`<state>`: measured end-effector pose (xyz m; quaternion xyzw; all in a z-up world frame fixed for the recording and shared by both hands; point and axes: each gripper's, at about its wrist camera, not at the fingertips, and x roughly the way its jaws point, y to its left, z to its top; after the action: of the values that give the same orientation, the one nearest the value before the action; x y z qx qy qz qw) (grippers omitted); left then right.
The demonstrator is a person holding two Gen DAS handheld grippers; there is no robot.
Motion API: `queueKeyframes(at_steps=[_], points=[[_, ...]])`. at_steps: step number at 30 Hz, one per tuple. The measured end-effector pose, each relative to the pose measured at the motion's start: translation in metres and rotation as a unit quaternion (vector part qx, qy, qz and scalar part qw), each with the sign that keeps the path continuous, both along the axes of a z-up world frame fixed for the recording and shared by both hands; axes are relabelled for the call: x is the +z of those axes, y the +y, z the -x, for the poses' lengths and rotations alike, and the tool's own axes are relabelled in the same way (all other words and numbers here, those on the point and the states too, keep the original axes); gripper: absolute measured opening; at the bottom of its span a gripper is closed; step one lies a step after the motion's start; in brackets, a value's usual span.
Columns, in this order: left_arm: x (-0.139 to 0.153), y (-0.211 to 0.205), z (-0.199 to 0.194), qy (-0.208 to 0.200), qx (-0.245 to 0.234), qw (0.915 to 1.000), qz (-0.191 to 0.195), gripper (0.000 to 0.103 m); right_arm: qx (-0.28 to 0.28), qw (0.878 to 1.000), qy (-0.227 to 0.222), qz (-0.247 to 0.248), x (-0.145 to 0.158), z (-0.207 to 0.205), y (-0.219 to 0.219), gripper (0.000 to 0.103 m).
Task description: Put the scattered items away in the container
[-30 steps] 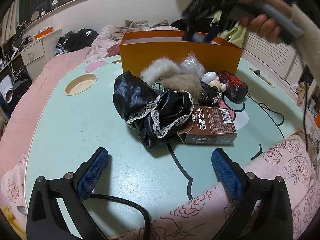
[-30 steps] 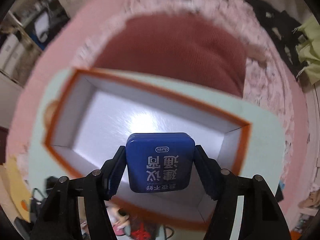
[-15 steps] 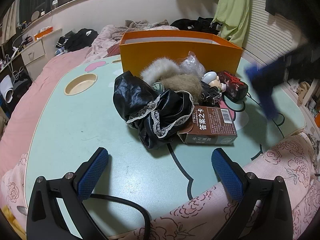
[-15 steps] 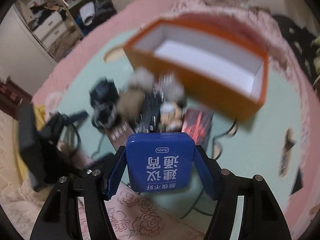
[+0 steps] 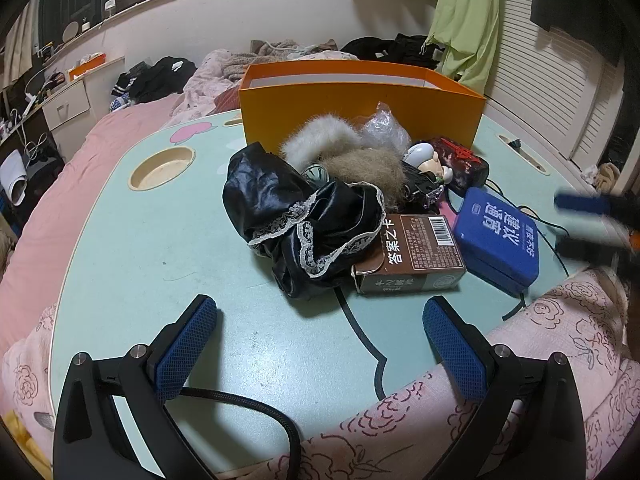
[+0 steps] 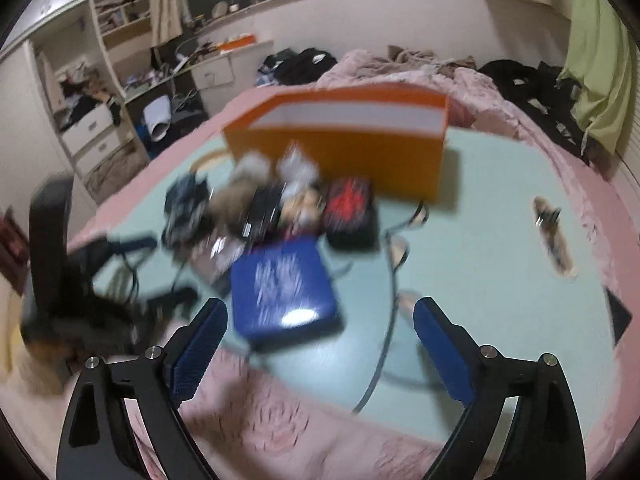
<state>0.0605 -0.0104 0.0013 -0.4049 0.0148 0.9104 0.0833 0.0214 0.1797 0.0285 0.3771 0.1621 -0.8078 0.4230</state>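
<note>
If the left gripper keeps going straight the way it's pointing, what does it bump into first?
Most likely the black lace-trimmed cloth, the nearest part of the pile ahead of the open left gripper. Only bare table lies between them. Depth is hard to judge through the fisheye.

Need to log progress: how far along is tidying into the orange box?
Nothing visibly done: what shows of the orange box holds nothing. In hand: nothing; the right hand-held gripper is opening, and the blue tin lies on the table. Left: tin, black cloth, brown carton, furry pile.

Your left claw (image 5: 320,320) hangs open over the desk (image 5: 132,248); blue tin (image 5: 500,236) lies beside brown carton (image 5: 416,256), orange box (image 5: 360,108) behind the pile.
</note>
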Motion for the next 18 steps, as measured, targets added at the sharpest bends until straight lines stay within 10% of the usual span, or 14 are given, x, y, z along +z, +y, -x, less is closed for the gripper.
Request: queueKeyframes(at_steps=[18], points=[[-0.001,-0.003,0.001,-0.004,0.003,1.0000,0.001,0.103,0.010,0.999,0.047,-0.016,-0.022,0.002,-0.005,0.103]])
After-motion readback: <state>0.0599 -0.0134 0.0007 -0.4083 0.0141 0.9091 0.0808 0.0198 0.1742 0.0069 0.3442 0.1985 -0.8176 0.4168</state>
